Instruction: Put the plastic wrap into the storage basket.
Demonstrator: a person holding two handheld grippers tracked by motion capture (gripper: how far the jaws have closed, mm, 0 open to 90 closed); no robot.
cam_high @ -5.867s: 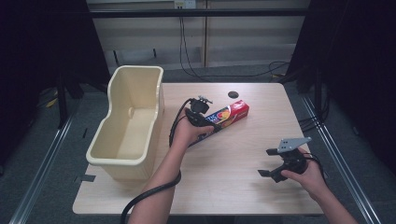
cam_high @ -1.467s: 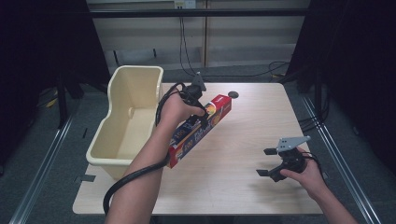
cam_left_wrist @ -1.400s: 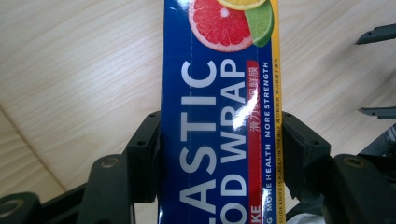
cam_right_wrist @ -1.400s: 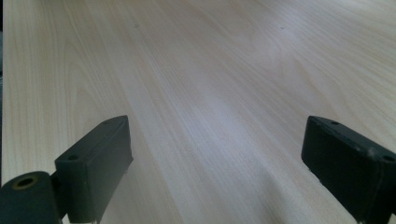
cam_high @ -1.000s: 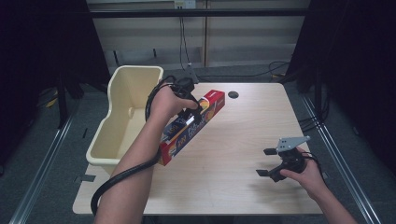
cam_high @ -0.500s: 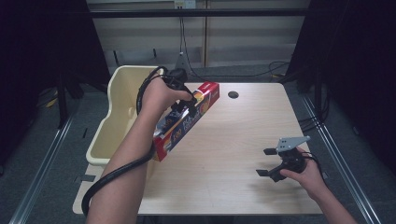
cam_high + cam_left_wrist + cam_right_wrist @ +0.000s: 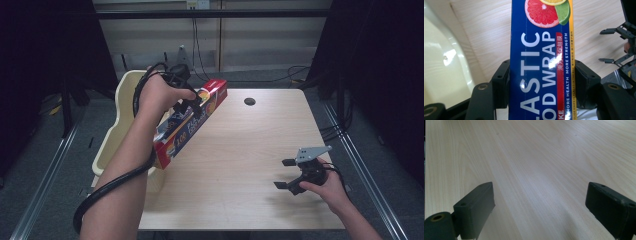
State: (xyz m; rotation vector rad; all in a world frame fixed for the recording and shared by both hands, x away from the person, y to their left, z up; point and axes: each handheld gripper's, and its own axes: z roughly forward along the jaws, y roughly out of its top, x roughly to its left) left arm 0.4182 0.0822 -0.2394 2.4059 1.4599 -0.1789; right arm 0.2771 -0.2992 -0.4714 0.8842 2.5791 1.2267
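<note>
Seen from the high view: a pale wooden table (image 7: 235,165), a cream plastic tub (image 7: 116,137) against its left edge, a small dark round spot (image 7: 249,101) near the far side. Held in the air above the table's left part, beside the tub: a long plastic wrap box (image 7: 189,122), red on its end and side, blue on its face, tilted with its far end higher. Clamped across that box near its upper half: the left gripper (image 7: 192,104), a black cable looping down around the forearm. Resting near the table's front right corner, well apart from the box: the right gripper (image 7: 285,173), jaws spread, grey three-cornered plate on top.

Closer, from the left gripper view: both black jaws pressed against the box's long sides, white lettering "PLASTIC FOOD WRAP" partly readable, a grapefruit and lime picture at the top, tub wall at left, the other gripper at far right.

From the right gripper view: jaws wide apart over bare wood grain, pinching nothing.
</note>
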